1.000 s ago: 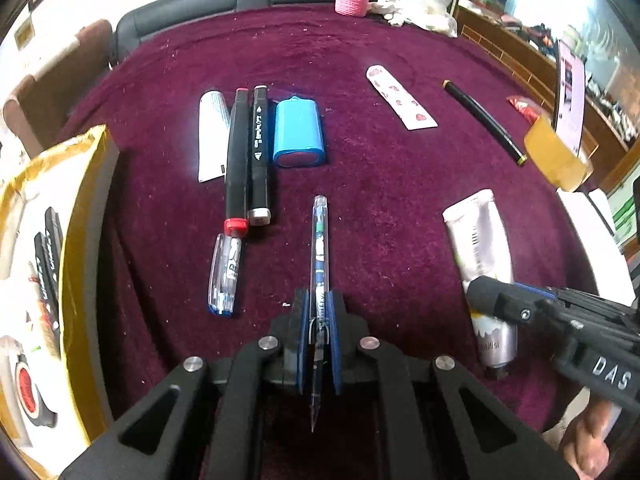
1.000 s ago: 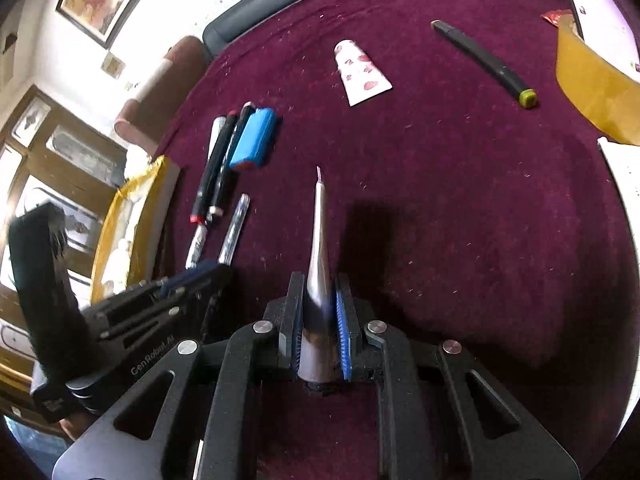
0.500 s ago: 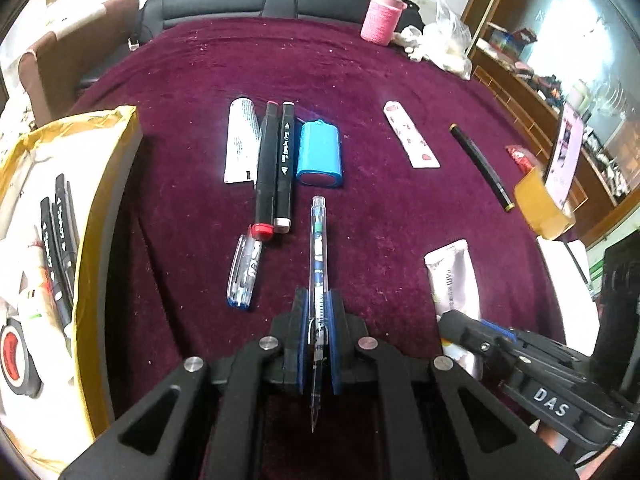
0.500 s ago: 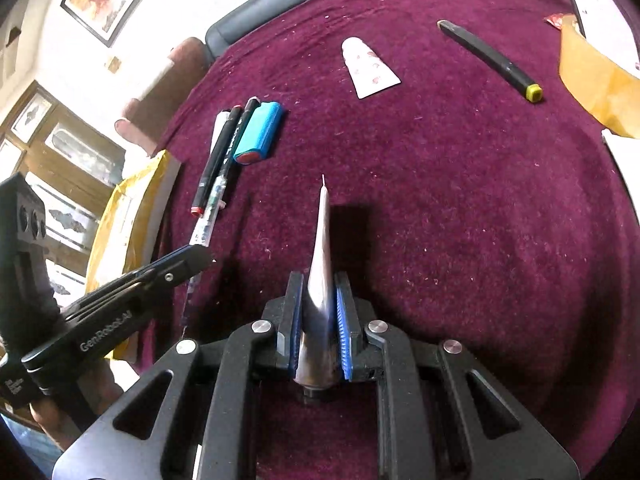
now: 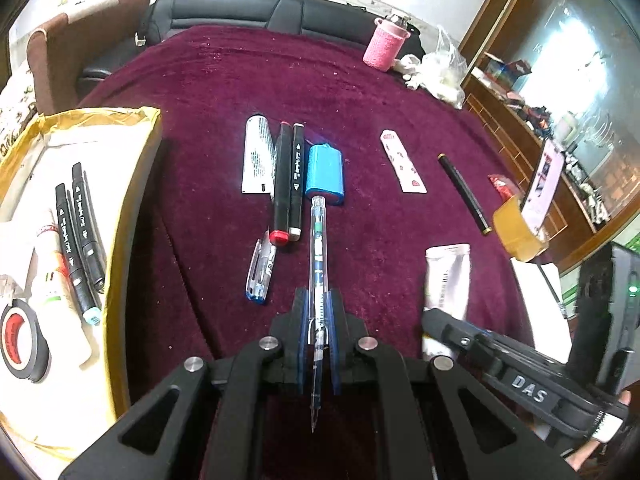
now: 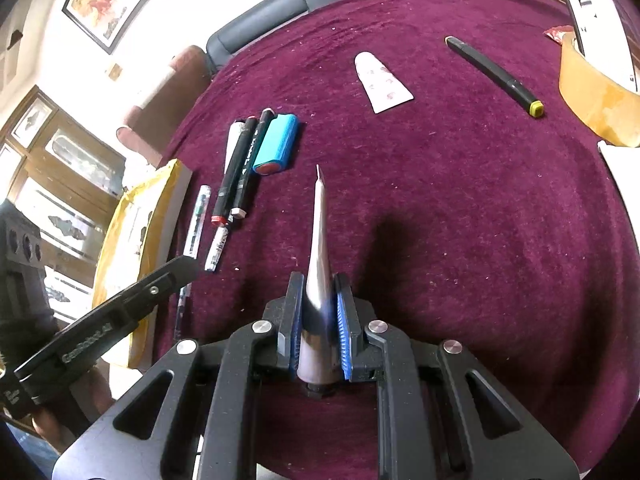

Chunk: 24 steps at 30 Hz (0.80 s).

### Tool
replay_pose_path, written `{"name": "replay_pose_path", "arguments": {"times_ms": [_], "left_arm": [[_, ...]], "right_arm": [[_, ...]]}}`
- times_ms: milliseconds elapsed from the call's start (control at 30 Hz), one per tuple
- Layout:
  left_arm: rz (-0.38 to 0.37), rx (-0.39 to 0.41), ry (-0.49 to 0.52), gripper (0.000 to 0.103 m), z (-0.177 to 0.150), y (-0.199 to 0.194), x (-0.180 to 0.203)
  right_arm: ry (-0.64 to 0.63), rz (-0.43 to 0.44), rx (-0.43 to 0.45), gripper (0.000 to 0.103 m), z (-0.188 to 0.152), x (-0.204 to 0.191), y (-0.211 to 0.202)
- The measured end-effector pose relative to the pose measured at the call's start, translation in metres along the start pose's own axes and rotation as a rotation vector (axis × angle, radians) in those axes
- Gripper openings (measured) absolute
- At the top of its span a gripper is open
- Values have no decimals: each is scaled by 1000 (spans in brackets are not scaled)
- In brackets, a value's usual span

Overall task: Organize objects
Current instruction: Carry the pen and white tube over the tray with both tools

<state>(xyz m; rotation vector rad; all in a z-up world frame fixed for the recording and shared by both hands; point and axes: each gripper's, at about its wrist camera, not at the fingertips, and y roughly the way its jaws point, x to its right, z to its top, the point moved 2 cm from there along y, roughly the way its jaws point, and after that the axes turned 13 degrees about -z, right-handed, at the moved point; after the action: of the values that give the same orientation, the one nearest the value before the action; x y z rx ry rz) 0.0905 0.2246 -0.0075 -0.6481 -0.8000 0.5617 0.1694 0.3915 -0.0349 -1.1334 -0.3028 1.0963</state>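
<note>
My left gripper (image 5: 318,300) is shut on a clear pen (image 5: 319,248), held lengthwise above the maroon table (image 5: 208,92); the pen also shows in the right wrist view (image 6: 197,220). My right gripper (image 6: 318,296) is shut on a silver tube (image 6: 318,248), seen edge-on; its flat end shows in the left wrist view (image 5: 446,276). On the table lie two black markers (image 5: 289,176), a blue case (image 5: 325,172), a white tube (image 5: 256,158) and a clear pen cap (image 5: 260,270).
A yellow-rimmed box (image 5: 132,208) at left holds markers, a tube and a tape roll (image 5: 18,344). A patterned tube (image 5: 402,166), a black marker (image 5: 464,194) and a brown tape roll (image 5: 516,232) lie at right. A pink cup (image 5: 384,50) stands far back.
Both grippers have lifted and pulled back with their objects held. The left view now takes in more of the yellow box. The silver tube has risen off the cloth.
</note>
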Motion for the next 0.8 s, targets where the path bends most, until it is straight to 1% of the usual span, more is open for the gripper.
{"name": "replay_pose_path", "arguments": {"times_ms": [367, 600, 700, 800], "left_arm": [[-87, 6, -35, 7, 6, -21, 0], [-191, -9, -83, 7, 11, -37, -6], [-178, 6, -80, 7, 14, -46, -10], [-187, 21, -95, 7, 14, -56, -18]], "right_arm": [[-25, 11, 10, 14, 3, -17, -5], [-34, 38, 33, 14, 7, -22, -10], [-54, 44, 33, 14, 8, -28, -9], [-73, 48, 31, 14, 9, -35, -8]]}}
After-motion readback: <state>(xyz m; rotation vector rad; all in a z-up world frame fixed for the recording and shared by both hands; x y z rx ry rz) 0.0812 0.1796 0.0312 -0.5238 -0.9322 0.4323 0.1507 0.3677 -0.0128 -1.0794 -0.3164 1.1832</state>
